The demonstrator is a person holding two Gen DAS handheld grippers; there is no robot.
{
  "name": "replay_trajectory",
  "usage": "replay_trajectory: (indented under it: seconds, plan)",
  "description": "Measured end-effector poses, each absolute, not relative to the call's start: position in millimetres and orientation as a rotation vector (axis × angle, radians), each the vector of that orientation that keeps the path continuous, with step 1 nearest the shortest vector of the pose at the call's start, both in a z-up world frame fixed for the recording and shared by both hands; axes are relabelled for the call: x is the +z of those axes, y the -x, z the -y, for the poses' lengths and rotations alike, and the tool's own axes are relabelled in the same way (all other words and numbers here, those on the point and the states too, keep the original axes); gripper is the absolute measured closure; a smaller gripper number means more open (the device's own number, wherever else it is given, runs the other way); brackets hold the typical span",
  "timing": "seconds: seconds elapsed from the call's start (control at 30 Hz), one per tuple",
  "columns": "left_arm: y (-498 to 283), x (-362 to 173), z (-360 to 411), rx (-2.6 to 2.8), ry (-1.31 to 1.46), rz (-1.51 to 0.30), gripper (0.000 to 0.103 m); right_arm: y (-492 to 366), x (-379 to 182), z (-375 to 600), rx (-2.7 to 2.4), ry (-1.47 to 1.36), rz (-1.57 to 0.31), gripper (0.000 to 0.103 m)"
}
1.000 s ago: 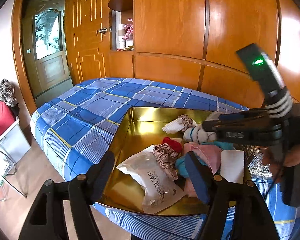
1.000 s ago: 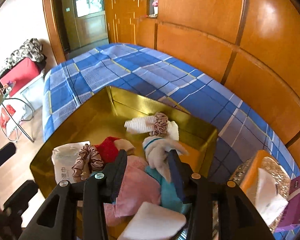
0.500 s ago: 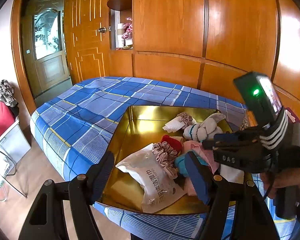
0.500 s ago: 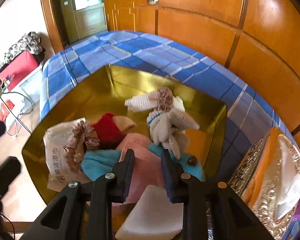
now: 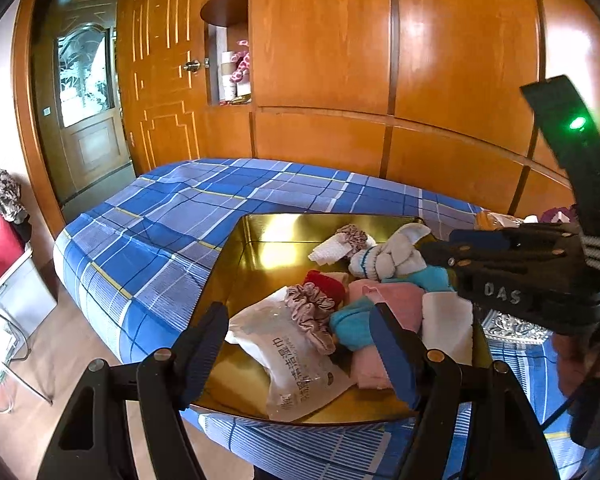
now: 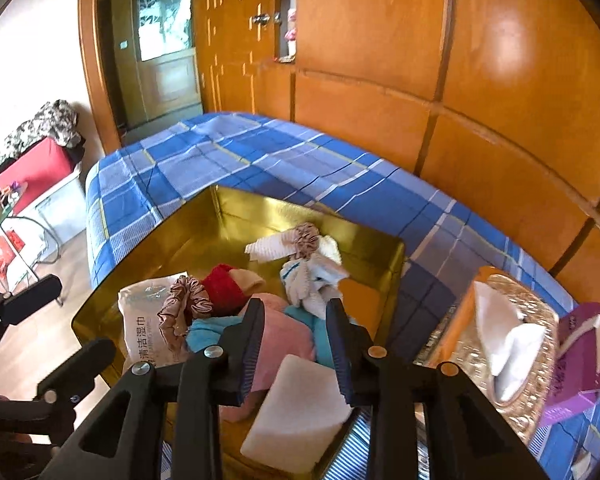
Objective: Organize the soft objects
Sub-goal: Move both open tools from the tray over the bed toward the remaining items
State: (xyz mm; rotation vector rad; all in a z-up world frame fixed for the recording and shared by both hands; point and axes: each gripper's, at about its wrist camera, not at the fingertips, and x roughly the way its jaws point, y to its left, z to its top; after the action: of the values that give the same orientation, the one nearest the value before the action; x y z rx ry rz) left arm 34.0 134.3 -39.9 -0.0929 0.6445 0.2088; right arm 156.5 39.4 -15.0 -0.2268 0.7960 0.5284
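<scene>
Sorting step under way: right gripper [image 6: 296, 322] jaws, just reopening slightly, stand narrow and empty before the white sock bundle [image 6: 310, 278] in the gold tray [image 6: 228, 204]. Left gripper [image 5: 300, 348] jaws wide, empty, hovering over the wipes pack [image 5: 296, 364] at tray's 7 o'clock. Next likely: pick another item and close squarely.

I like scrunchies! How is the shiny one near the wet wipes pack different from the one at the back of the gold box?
The near scrunchie looks larger in these views and lies at the front, on the wet wipes pack; the far scrunchie sits by the back wall of the gold box. The near one touches a red sock; the far one rests on a white ribbed cloth. Both are shiny, ruffled and pinkish-brown.
</scene>
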Motion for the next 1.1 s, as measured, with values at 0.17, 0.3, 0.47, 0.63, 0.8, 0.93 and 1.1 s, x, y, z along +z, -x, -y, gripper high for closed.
replay_trajectory:
  seconds: [0.17,0.3,0.47,0.63,0.8,0.93,1.1]
  plan:
    - [-32.9,-37.4,-124.1,0.184,0.074,-0.639,0.03,-147.4,2.5,-13.8,0.502,0.179,-0.748,0.069]
    - [-31.5,-33.6,-114.5,0.162,0.055,-0.63,0.03,-141.1,16.0,11.3,0.472,0.142,-0.711,0.069]
    - [-30.1,-30.1,-102.7,0.133,0.041,-0.626,0.03,-135.1,29.1,46.1,0.423,0.099,-0.673,0.068]
    - [-29.5,-26.9,-84.5,0.09,0.014,-0.624,0.03,-132.1,35.9,83.3,0.369,0.055,-0.654,0.068]
    - [-31.0,-24.9,-66.5,0.037,-0.015,-0.629,0.03,-127.9,35.2,125.6,0.283,0.021,-0.649,0.068]
    - [-33.1,-21.2,-47.4,-0.018,-0.045,-0.626,0.03,-125.9,31.7,165.3,0.207,-0.022,-0.657,0.068]
    - [-34.8,-14.6,-19.0,-0.096,-0.094,-0.615,0.03,-119.5,23.4,227.8,0.08,-0.092,-0.679,0.068]
